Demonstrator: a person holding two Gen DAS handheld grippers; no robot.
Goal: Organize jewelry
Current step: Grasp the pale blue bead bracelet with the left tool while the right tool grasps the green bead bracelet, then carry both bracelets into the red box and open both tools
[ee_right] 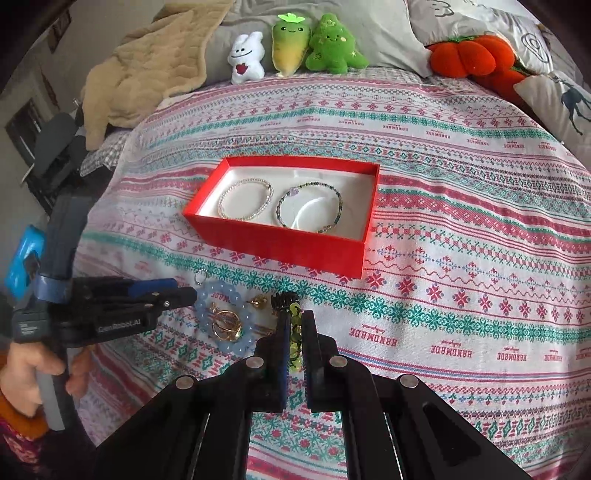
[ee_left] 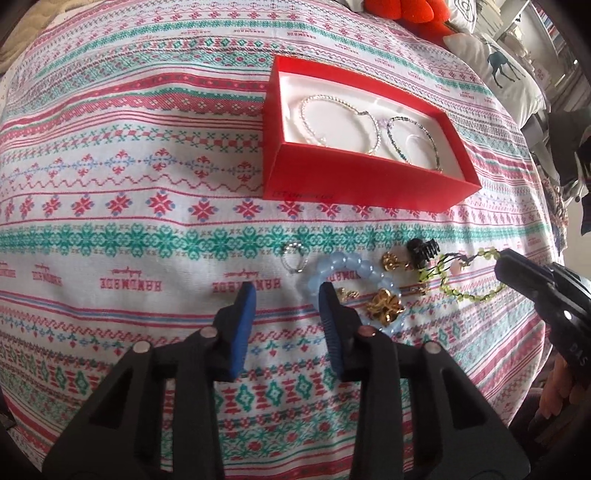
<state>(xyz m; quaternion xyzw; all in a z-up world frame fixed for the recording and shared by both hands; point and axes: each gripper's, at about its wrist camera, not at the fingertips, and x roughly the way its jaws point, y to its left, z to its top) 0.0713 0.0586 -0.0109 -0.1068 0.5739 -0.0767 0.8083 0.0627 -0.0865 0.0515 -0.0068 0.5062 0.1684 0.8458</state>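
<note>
Left gripper [ee_left: 286, 301] spread wide over the cloth [ee_left: 129, 184] — right pad [ee_left: 327, 295] touching the blue bracelet [ee_left: 332, 264], nothing pinched. Right gripper [ee_right: 293, 325] nearly closed around the green bracelet [ee_right: 294, 334], down on the cloth beside a black clip [ee_left: 423, 251]. Further back, red box [ee_right: 280, 245] with 2 bracelets inside — silver [ee_right: 244, 199] left, dark [ee_right: 309, 208] right.

The green bead bracelet [ee_right: 294, 332] was mostly hidden between the right gripper [ee_right: 294, 317] fingers, so no telling if it was actually pinched. The blue bead bracelet [ee_left: 354, 291] had its near-left bit covered by the left gripper [ee_left: 286, 295]. The orange plush [ee_left: 402, 9] got cut off at the far edge.
</note>
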